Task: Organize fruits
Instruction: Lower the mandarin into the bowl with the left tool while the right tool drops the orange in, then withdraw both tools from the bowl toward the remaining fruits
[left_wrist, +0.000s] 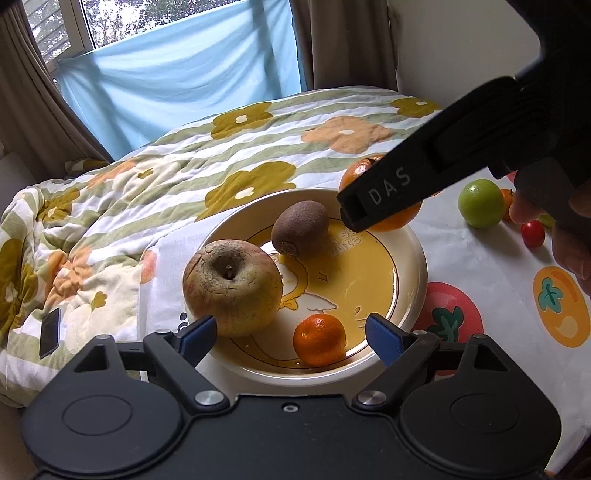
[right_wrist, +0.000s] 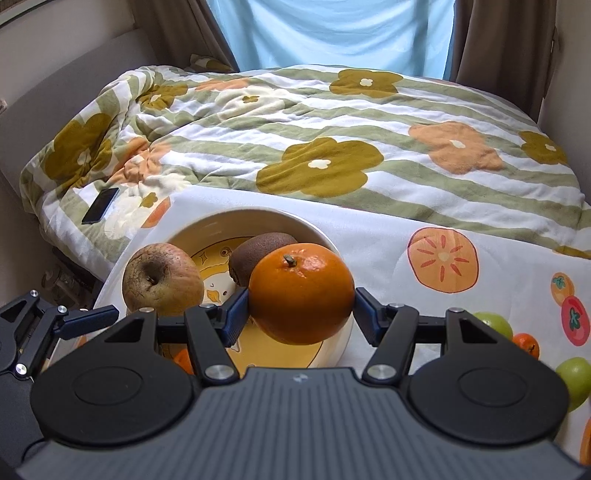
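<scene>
Fruits sit partly on a yellow cartoon plate (left_wrist: 406, 258) and partly loose on the fruit-print tablecloth (left_wrist: 480, 277). In the left wrist view the plate holds a wrinkled apple (left_wrist: 232, 286) at nine o'clock, a brown kiwi (left_wrist: 300, 228) at twelve o'clock and a small mandarin (left_wrist: 319, 339) at six o'clock, each apart from the others. The left gripper (left_wrist: 291, 334) stands wide over the near rim, its blue pads on either side of the mandarin and the apple's near flank without pressing on either fruit; nothing is held.

The right gripper (right_wrist: 297, 312) clamps a large orange (right_wrist: 301, 293) between its blue pads, stem end up, held above the plate's edge at about three o'clock. In the left wrist view that orange shows only partly behind the black finger marked DAS.

Off the plate, toward three o'clock on the tablecloth, lie a green fruit (left_wrist: 481, 203), a red cherry tomato (left_wrist: 533, 233) just beside it, and another small orange fruit, partly hidden. The right wrist view shows two green fruits at its right edge, partly covered by the gripper body.

Beyond the plate, at twelve o'clock, spreads a flowered quilt (right_wrist: 332, 147); a dark phone (right_wrist: 100, 205) lies on it at ten o'clock.
</scene>
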